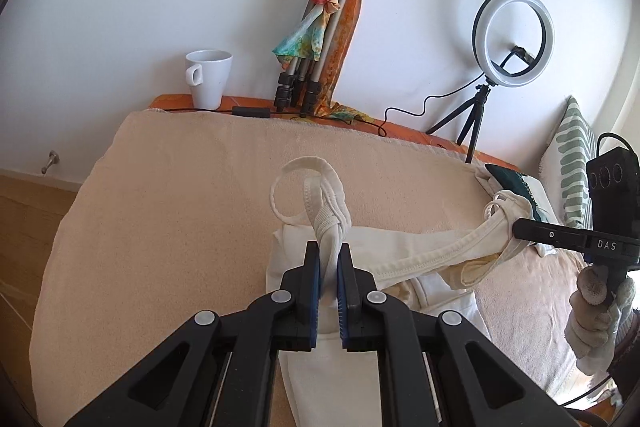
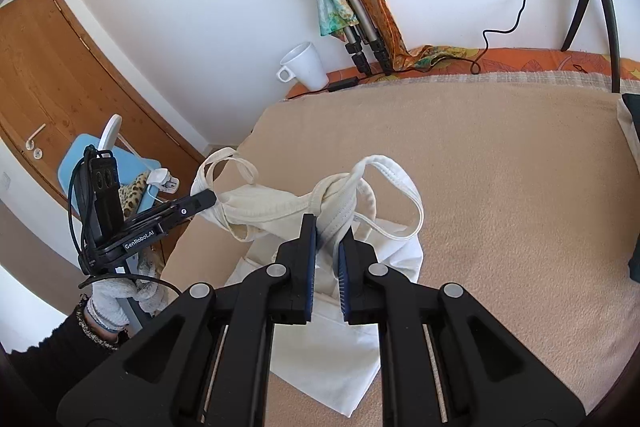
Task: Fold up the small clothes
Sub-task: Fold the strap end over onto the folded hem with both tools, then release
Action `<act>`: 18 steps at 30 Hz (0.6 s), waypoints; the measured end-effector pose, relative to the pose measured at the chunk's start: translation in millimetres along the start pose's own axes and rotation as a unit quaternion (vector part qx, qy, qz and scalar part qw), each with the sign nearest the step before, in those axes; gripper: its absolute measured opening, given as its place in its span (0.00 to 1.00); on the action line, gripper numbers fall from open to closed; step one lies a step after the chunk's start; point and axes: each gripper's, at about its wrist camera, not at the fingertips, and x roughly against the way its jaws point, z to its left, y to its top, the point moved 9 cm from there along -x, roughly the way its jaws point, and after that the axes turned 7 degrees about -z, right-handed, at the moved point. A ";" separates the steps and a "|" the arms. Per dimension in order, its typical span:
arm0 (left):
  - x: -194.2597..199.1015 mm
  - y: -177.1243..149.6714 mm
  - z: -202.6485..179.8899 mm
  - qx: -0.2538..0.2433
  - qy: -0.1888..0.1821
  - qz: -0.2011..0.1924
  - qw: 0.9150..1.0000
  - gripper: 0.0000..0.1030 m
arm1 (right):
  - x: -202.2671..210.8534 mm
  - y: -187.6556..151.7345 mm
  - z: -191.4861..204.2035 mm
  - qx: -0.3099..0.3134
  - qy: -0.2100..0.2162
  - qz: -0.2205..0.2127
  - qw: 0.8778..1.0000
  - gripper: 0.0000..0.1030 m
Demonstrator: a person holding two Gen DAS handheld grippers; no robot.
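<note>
The white top (image 1: 400,267) is lifted by its two shoulder straps, so the fold is in progress, not finished. The left gripper (image 1: 329,259) has its jaws pressed together on one ribbed strap, and the strap loop stands up above the fingertips. The right gripper (image 2: 329,235) is also closed tight on the other strap, with the loop hanging over to the right side of the pads. Between both grippers the neckline edge is stretched in the air, like a band.

The lower part of the top lies on the beige blanket (image 1: 180,187) that covers the bed, under the grippers, and it looks already doubled, with one layer of cloth over another. I cannot tell if this doubling is a proper fold or only a crease.

What is left, in my judgement: bring the strap end over the lower part, lay it flat, let go the straps, and smooth it. At the far right of the blanket another light garment with a dark print (image 1: 516,187) waits, apparently not yet folded
</note>
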 end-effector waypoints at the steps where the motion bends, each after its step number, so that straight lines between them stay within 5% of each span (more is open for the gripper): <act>1: 4.1 -8.0 -1.4 0.004 0.000 0.002 1.000 0.04 | 3.5 -7.6 1.2 0.000 -0.002 0.003 1.000 0.11; 18: 36.9 -83.7 -2.7 0.058 0.013 0.019 0.998 0.05 | 19.3 -78.3 6.4 0.006 -0.013 0.028 1.000 0.11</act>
